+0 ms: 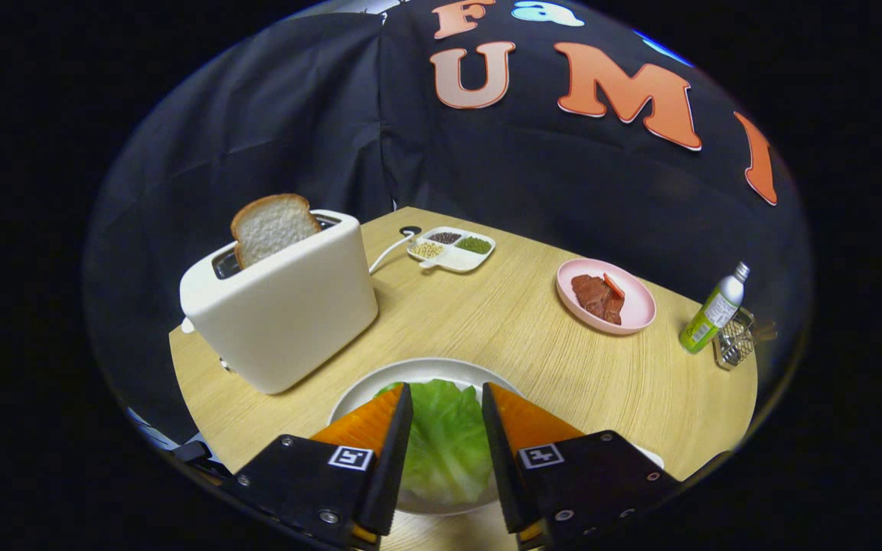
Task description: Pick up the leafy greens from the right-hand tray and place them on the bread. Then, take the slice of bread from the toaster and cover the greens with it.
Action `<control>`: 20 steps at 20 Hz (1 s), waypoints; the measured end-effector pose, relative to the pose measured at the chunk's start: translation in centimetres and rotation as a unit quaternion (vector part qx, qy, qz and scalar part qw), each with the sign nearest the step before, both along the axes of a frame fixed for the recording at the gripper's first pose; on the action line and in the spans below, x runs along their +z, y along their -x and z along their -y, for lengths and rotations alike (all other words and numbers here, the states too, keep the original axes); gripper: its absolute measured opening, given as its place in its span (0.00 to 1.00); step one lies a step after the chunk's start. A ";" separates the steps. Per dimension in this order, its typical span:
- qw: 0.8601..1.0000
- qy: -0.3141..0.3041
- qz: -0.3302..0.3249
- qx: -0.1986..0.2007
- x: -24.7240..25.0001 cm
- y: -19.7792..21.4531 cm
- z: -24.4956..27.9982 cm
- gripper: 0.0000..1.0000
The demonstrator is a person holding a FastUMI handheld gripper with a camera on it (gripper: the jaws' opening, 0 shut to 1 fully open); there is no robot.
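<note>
Gripper [446, 402] fingers spread apart over leafy greens [445, 444].

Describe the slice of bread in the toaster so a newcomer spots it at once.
Find the white toaster on the wooden table, beyond and to the left of the open gripper, whose fingers flank the leafy greens on a white plate. The slice of bread stands out of its top slot: brown crust, pale crumb, the only bread there.

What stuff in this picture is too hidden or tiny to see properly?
- Gripper view: the tongs stand open over the leafy greens, which hide any bread beneath.
- White plate: its near rim is covered by the tongs.
- Bread slice: its lower half sits inside the toaster.
- Divided dish: its contents are too small to identify.
</note>
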State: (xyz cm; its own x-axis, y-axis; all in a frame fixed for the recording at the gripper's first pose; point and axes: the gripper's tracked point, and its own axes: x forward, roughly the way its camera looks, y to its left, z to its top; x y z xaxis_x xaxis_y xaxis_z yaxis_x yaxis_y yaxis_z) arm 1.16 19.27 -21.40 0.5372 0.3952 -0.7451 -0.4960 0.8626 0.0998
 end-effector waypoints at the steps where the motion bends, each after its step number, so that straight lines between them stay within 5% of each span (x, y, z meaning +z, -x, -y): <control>1: 1.000 -0.005 0.006 0.002 1.2 -0.2 -0.8 0.63; 5: 0.999 -0.038 0.007 0.019 5.9 -0.6 -5.4 0.80; 20: 0.990 -0.049 -0.127 0.042 10.8 -1.7 -19.8 0.89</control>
State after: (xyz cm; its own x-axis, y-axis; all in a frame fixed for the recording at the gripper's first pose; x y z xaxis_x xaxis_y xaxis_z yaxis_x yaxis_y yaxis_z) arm 2.89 39.09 -10.61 0.3000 0.5074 -0.8078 -0.5140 0.7993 0.3112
